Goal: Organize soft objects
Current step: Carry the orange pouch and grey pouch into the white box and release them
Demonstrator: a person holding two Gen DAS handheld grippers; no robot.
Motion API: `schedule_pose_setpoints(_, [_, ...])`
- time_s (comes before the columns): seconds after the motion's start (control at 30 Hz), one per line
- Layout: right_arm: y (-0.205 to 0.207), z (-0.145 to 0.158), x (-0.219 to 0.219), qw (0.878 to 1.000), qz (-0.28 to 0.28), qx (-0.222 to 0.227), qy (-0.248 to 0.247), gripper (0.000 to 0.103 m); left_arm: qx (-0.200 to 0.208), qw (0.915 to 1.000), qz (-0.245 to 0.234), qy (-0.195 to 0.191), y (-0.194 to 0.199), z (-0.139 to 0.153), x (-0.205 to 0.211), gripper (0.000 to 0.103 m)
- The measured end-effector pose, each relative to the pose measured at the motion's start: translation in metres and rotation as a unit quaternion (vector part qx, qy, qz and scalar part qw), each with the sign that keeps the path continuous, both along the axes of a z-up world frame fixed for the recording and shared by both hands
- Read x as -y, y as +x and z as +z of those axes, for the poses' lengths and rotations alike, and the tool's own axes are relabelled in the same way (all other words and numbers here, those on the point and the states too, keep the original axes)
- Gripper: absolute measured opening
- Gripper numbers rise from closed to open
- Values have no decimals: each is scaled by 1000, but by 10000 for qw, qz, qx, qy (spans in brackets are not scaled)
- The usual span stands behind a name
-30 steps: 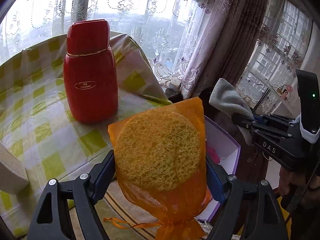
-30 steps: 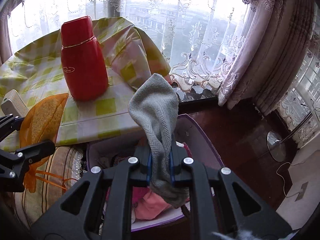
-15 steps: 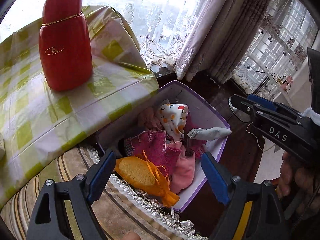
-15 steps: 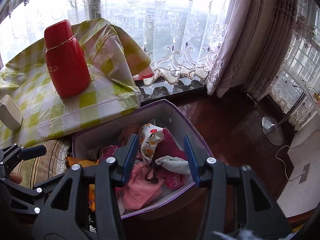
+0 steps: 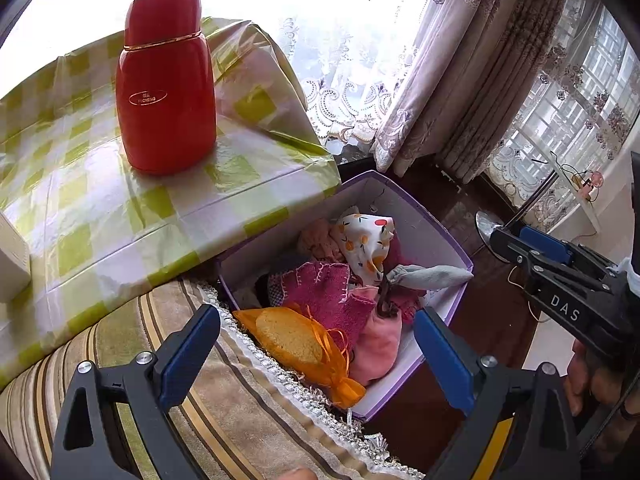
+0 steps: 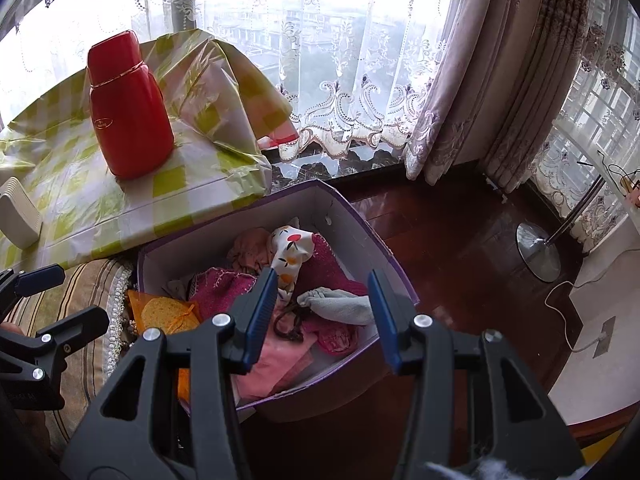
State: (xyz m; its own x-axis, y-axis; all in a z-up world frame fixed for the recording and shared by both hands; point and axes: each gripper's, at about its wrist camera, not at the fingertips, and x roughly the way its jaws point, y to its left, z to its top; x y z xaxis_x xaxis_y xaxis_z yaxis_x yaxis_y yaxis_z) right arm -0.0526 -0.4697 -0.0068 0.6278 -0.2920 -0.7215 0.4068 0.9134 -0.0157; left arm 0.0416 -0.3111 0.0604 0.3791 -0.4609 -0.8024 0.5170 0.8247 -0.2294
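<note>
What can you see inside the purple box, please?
Inside the purple box: orange sponge pouch, magenta knit, pink cloth, grey cloth, fruit-print cloth. Anything beneath them is hidden.

**Box on floor, right of table**

Box (image 5: 436,236) sits on floor just right of table (image 5: 120,208), w/ striped cushion (image 5: 224,412) at its near-left edge. In box: mesh pouch (image 5: 296,340) at near-left corner, knit cloth (image 5: 320,292) just behind it, printed cloth (image 5: 368,240) toward back, sock (image 5: 432,274) along right side. Flask (image 5: 166,88) stands on table, behind-left of box. Curtains (image 6: 460,80) behind; lamp base (image 6: 538,252) on floor to right.
</note>
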Motion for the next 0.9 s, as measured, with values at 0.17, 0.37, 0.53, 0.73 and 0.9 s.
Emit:
schedule_pose_setpoints(0.17, [-2, -1, 3, 10000, -9, -6, 29, 51, 14, 10000, -57, -12, -2, 1, 3, 99])
schedule_pose_setpoints(0.37, [-2, 0, 6, 10000, -28, 6, 43, 51, 49, 10000, -66, -31, -2, 4, 4, 99])
schedule_pose_setpoints(0.53, [-1, -1, 7, 10000, -19, -12, 46, 51, 45, 9999, -82, -46, -2, 5, 5, 99])
schedule_pose_setpoints(0.73, [-3, -2, 9, 10000, -32, -31, 60, 51, 21, 9997, -125, -207, -3, 4, 5, 99])
schedule_pose_setpoints(0.9, [-4, -3, 11, 10000, -57, -40, 63, 51, -5, 9994, -186, -275, -3, 5, 12, 99])
